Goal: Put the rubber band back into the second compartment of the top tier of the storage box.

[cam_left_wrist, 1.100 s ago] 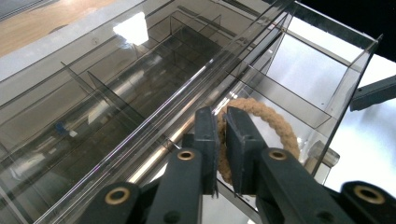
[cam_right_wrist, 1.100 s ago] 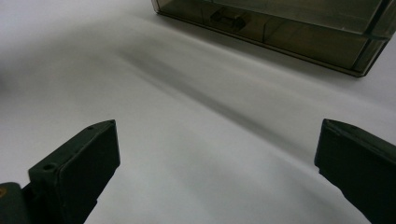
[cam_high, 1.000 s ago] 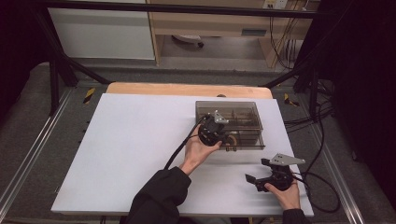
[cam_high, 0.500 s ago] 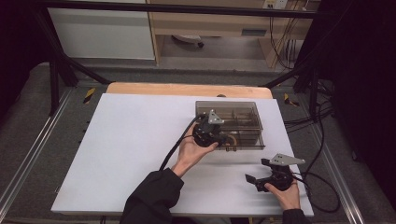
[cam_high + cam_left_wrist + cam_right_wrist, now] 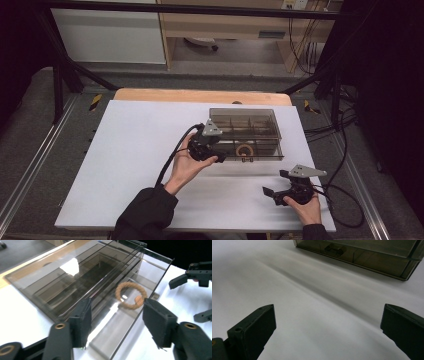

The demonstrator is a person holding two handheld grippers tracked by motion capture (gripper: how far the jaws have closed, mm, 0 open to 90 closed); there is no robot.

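Observation:
A smoky see-through compartment box [image 5: 245, 127] stands closed on the white table. A tan rope ring [image 5: 244, 150] shows through its near side; up close, the ring [image 5: 130, 295] lies under the lid of the box [image 5: 75, 285]. My left gripper [image 5: 220, 151] is open at the box's near left corner, and in its own view the left gripper [image 5: 120, 322] frames that edge without touching the ring. My right gripper [image 5: 275, 183] stays open and empty low over the table at the near right, its jaws toward the box [image 5: 362, 255].
The white table sheet [image 5: 130, 150] is bare to the left of the box. A wooden strip [image 5: 200, 95] runs along the far edge. Cables [image 5: 345, 195] trail off the right side. The right gripper [image 5: 186, 300] also appears in the left gripper view, beyond the box.
My left hand has drawn its gripper leftward and slightly nearer, from over the box's front to its near left corner. The right gripper has stayed put.

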